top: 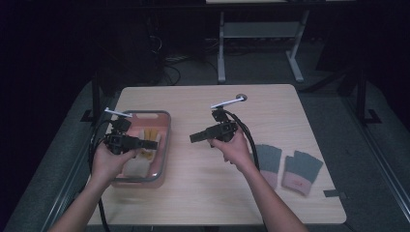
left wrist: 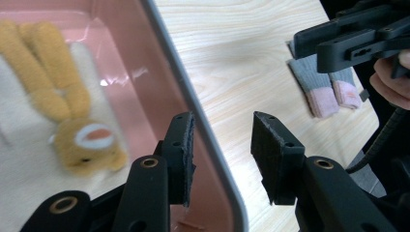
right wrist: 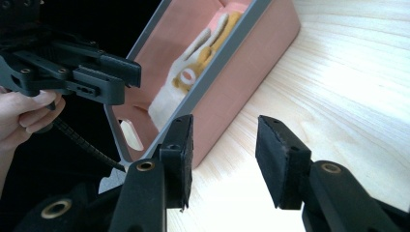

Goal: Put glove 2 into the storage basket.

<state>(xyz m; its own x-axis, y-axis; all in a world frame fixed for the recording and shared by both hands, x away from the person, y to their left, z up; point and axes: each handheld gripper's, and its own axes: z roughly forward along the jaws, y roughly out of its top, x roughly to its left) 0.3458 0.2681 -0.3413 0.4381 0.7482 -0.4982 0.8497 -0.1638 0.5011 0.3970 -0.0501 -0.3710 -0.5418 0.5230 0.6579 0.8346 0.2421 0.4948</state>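
Note:
A pink bin with a grey rim point(top: 168, 137) stands at the table's left. In it lies a yellow-and-white fuzzy sock point(left wrist: 63, 106) with an orange-and-white patch. My left gripper point(top: 155, 143) hovers over the bin's right side, open. In the left gripper view its jaws point(left wrist: 222, 118) stand apart above the rim point(left wrist: 193, 96) with nothing between the pads. My right gripper point(top: 192, 137) hangs over the table's middle and points left toward the bin. It is open and empty point(right wrist: 223, 121). Two grey-and-pink socks point(top: 269, 162) point(top: 302, 169) lie flat at the right.
A small round hole point(top: 241, 97) sits near the table's far edge. A dark tab point(top: 334, 194) lies by the front right corner. Bare wood lies between the bin wall point(right wrist: 241, 82) and the grey socks point(left wrist: 314, 89). Cables trail from both grippers.

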